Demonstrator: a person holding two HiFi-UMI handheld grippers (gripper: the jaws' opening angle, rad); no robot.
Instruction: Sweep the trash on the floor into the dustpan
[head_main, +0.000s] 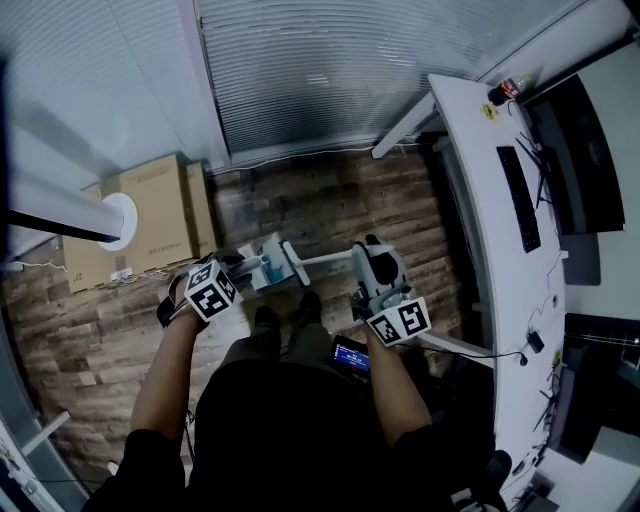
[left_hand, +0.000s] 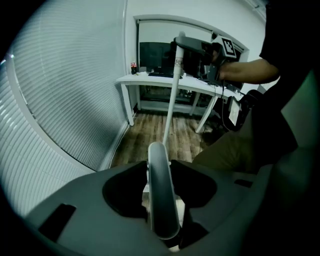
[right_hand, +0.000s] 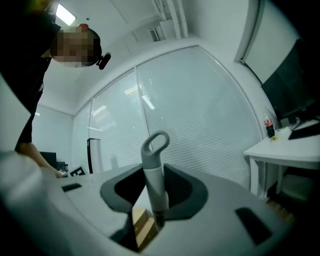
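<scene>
Dustpan handle (left_hand: 161, 190) stands loose between left fingers (left_hand: 125, 192), right fingers (right_hand: 182, 192) clamp broom handle (right_hand: 155, 175); wood floor (head_main: 330, 190) runs between boxes (head_main: 160, 220) and desk (head_main: 480, 200).

No text, number or brand can be read in any view. The cardboard box (head_main: 150, 215) carries faint print, too small to read. The marker cubes of the left gripper (head_main: 245, 266) and right gripper (head_main: 368, 255) show square patterns only.
</scene>
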